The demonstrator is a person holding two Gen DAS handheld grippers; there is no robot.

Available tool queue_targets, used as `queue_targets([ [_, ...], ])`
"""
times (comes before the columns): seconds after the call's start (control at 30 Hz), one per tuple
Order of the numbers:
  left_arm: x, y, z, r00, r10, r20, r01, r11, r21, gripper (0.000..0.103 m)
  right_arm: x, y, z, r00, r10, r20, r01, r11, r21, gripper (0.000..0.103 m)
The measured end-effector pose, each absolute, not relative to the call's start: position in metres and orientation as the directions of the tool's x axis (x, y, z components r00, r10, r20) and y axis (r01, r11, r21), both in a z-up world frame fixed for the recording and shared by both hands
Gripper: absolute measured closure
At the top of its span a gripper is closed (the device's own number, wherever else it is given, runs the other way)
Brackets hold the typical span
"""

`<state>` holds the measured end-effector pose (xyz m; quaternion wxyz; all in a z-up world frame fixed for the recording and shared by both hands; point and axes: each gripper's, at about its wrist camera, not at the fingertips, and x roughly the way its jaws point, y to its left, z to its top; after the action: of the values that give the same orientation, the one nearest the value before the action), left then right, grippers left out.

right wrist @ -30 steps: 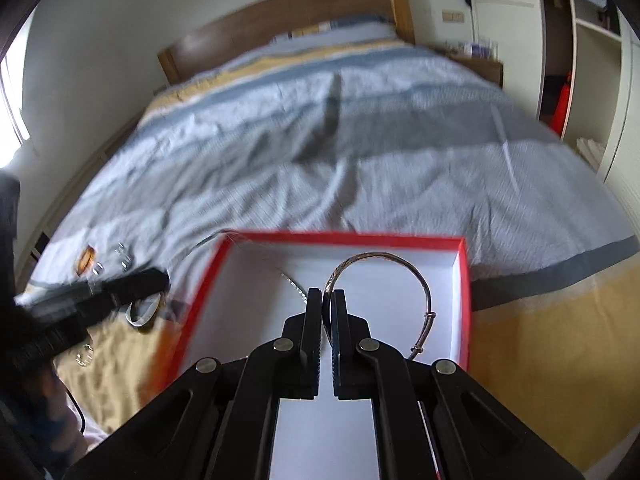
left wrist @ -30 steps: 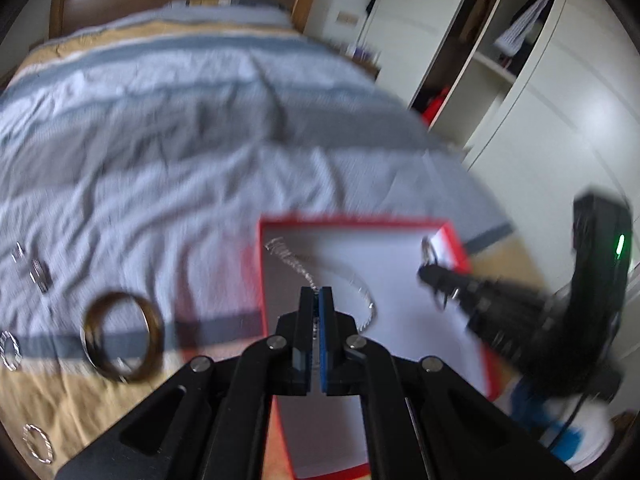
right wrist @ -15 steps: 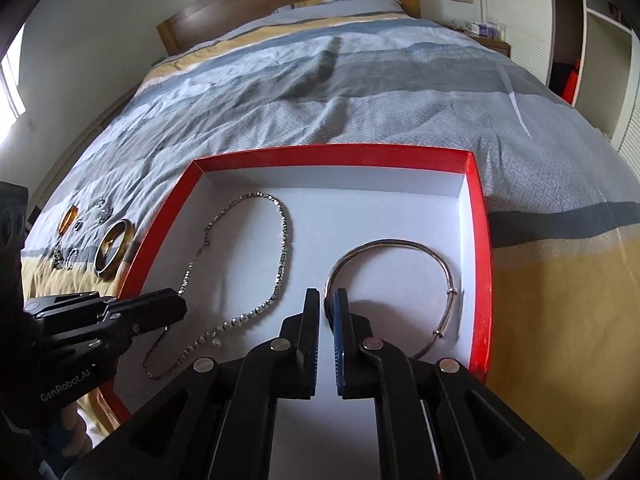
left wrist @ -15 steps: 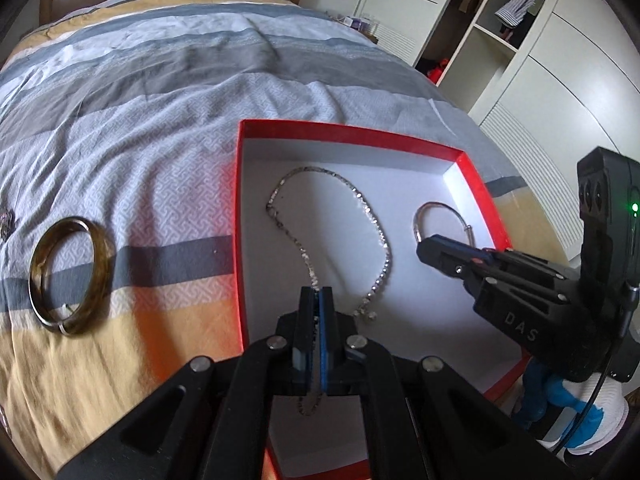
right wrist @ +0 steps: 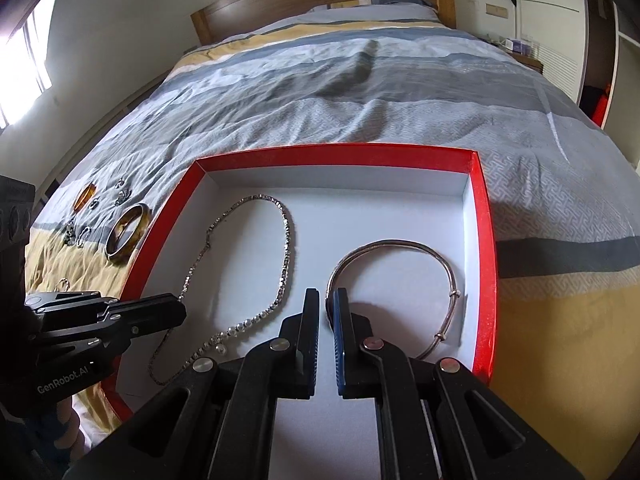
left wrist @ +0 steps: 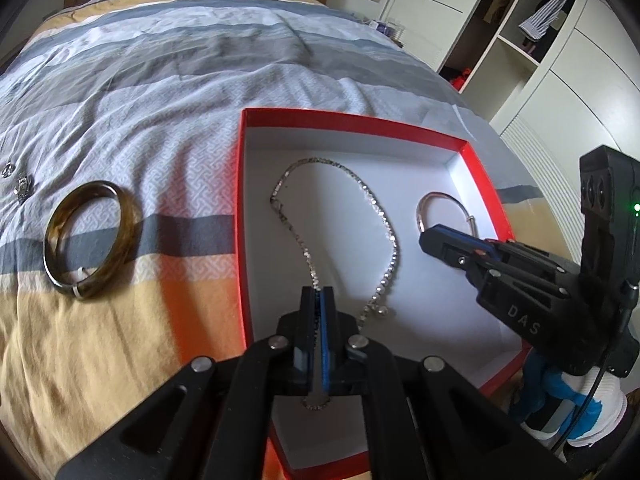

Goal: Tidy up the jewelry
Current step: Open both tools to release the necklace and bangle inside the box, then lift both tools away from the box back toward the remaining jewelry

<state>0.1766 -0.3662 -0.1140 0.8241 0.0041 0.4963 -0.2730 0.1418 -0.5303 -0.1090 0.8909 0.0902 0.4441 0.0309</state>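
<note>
A red box (left wrist: 352, 120) with a white inside lies on the bed; it also shows in the right wrist view (right wrist: 332, 152). A silver chain necklace (left wrist: 384, 216) (right wrist: 286, 248) lies in it. My left gripper (left wrist: 319, 300) (right wrist: 176, 314) is shut on the chain near one end. A silver bangle (right wrist: 400, 246) (left wrist: 430, 204) lies at the box's right. My right gripper (right wrist: 326, 300) (left wrist: 430, 238) stands slightly open around the bangle's left end.
An amber bangle (left wrist: 90, 240) (right wrist: 128, 232) lies on the bedspread left of the box. Several small rings and earrings (right wrist: 92, 208) lie further left. A wardrobe (left wrist: 540, 40) stands to the right of the bed.
Both grippers came down closer to the box floor. The necklace and silver bangle now lie flat in the box. My right gripper has opened a little off the silver bangle.
</note>
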Motion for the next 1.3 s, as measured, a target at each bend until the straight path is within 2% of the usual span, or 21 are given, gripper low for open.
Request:
queue_targets([
  [0.13,0.179,-0.366,-0.114,0.341,-0.448,-0.827,0.451,0.849,-0.274,0.099,0.141,-0.529,-0.108,0.601,0.141,-0.787,0.016,0.982,0.189,0.092],
  [0.3,0.179,-0.370,-0.113,0.329,-0.434,-0.839,0.467,0.847,-0.255,0.099,0.139,-0.515,-0.103,0.586,0.126,-0.801,-0.028,0.990,0.136,0.067],
  [0.4,0.179,-0.372,-0.111,0.316,-0.442,-0.840,0.475,0.839,-0.263,0.099,0.132,-0.510,-0.098,0.589,0.117,-0.799,-0.033,0.992,0.121,0.061],
  [0.47,0.178,-0.372,-0.107,0.310,-0.447,-0.839,0.483,0.834,-0.266,0.095,0.125,-0.512,-0.093,0.595,0.109,-0.797,-0.024,0.993,0.118,0.061],
  [0.53,0.174,-0.370,-0.099,0.315,-0.454,-0.834,0.486,0.832,-0.269,0.079,0.114,-0.516,-0.085,0.606,0.101,-0.789,-0.011,0.993,0.119,0.060],
  [0.8,0.143,-0.352,-0.040,0.367,-0.503,-0.782,0.533,0.803,-0.267,0.078,0.050,-0.541,-0.025,0.679,0.038,-0.733,0.071,0.991,0.118,0.060],
  [0.87,0.133,-0.337,-0.021,0.388,-0.509,-0.769,0.538,0.802,-0.260,0.074,0.031,-0.546,-0.006,0.697,0.011,-0.717,0.097,0.989,0.109,0.060],
  [1.13,0.086,-0.249,0.061,0.529,-0.453,-0.717,0.511,0.845,-0.156,0.066,-0.039,-0.535,0.060,0.766,-0.051,-0.641,0.160,0.981,0.112,0.059],
  [1.3,0.047,-0.188,0.103,0.613,-0.432,-0.662,0.474,0.871,-0.130,0.066,-0.071,-0.497,0.093,0.809,-0.036,-0.587,0.132,0.984,0.121,0.057],
])
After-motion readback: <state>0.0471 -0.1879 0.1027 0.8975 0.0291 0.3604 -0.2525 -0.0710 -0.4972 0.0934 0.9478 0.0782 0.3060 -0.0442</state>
